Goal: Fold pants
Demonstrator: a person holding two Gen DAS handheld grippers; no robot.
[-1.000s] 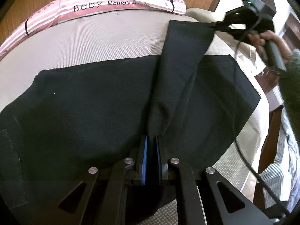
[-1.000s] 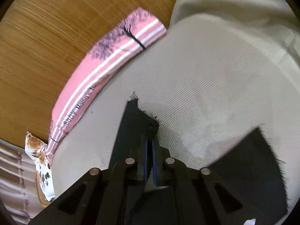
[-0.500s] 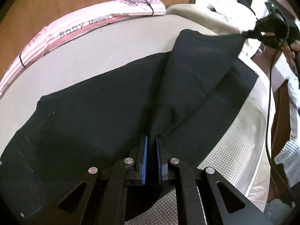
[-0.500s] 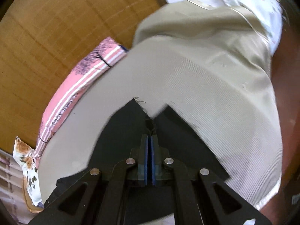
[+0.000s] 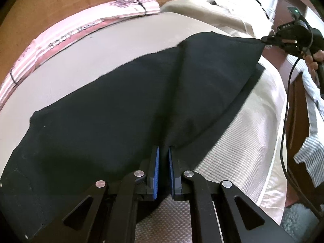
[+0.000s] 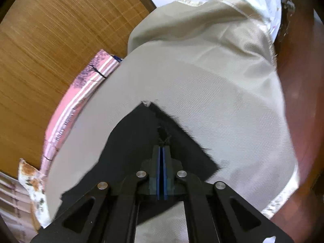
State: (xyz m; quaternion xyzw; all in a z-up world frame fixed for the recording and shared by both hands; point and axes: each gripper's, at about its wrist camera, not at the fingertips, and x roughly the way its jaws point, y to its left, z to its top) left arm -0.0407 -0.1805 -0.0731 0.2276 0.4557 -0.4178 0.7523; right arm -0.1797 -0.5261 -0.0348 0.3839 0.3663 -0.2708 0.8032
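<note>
My left gripper and right gripper both clamp the black pants, stretched taut between them, a barrier across the middle. Open beige bedcover beyond the cloth gives room to pass, until the pink pillow against the wooden headboard. Right side: bare strip of cover, then the bed edge, with a dangling black cable and striped cloth crowding it.

The right tongs are carrying the upper pant leg from twelve toward three o'clock, spreading it over the lower leg.
</note>
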